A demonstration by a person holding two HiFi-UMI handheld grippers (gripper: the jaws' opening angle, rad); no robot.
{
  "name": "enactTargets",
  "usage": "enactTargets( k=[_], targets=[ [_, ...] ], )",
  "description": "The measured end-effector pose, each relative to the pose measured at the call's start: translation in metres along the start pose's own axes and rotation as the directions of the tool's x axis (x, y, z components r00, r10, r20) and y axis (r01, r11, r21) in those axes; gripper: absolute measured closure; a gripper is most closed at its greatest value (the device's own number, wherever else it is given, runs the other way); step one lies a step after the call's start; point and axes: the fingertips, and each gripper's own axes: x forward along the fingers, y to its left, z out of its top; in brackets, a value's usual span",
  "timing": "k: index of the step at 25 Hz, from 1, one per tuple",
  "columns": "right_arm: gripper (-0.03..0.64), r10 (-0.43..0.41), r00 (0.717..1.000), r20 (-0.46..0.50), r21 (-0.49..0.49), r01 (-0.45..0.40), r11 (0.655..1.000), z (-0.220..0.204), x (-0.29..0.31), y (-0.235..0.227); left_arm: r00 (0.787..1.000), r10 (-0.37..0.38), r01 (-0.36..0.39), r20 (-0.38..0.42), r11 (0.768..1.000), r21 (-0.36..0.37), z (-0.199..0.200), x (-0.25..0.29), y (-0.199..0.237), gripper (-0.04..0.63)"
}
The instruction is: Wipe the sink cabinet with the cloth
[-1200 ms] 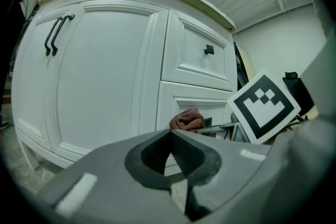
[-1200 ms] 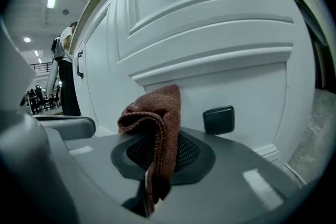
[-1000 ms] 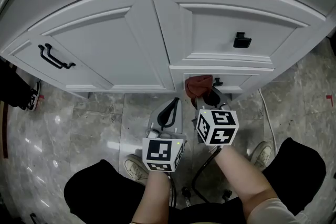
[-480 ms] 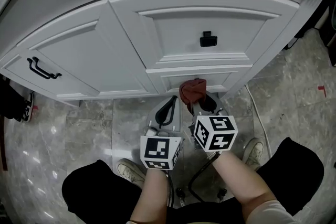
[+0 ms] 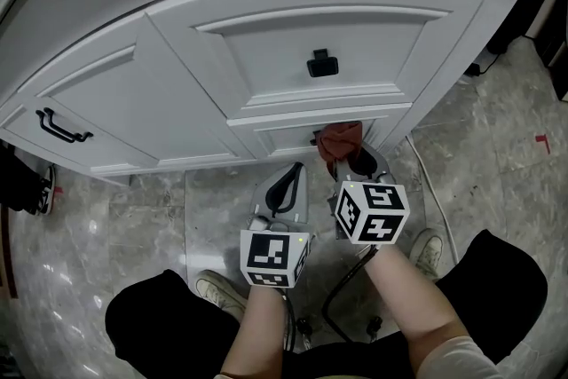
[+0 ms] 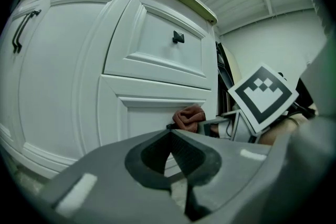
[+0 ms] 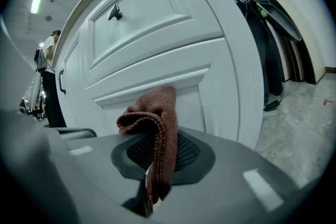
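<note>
The white sink cabinet [image 5: 177, 93] fills the upper half of the head view. A rust-brown cloth [image 5: 342, 140] is pressed against the lower drawer front [image 5: 284, 136], just right of its small black knob [image 5: 315, 138]. My right gripper [image 5: 350, 159] is shut on the cloth; in the right gripper view the cloth [image 7: 157, 118] hangs folded out of the right gripper [image 7: 152, 165] against the drawer panel. My left gripper [image 5: 287, 184] hovers shut and empty to the left, short of the cabinet. The left gripper view shows the left gripper [image 6: 170, 136] and the cloth [image 6: 188, 117] beyond.
The upper drawer carries a black knob [image 5: 322, 65], and the left door a black bar handle [image 5: 62, 127]. Grey marble floor [image 5: 133, 217] lies below. A person's shoes [image 5: 217, 287] and dark trouser legs are near the bottom. A cable [image 5: 435, 191] runs by the cabinet's right corner.
The right gripper has carried the cloth rightward along the lower drawer front, from left of its knob to right of it. The head view shifted right. The left gripper stayed alongside.
</note>
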Motion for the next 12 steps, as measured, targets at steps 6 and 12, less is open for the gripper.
enactTargets(
  k=[6,12],
  targets=[
    [0.537,-0.007,1.0,0.008,-0.009,0.007,1.0,-0.002,0.003,-0.009,1.0,0.003,-0.003,-0.013,1.0,-0.007,-0.004,0.006,-0.001,0.595],
    [0.535,-0.086,0.996,0.009,-0.032,0.087,0.996,-0.003,-0.005,-0.046,1.0,-0.027,0.027,-0.003,0.999,-0.041,-0.005,0.018,-0.015,0.595]
  ],
)
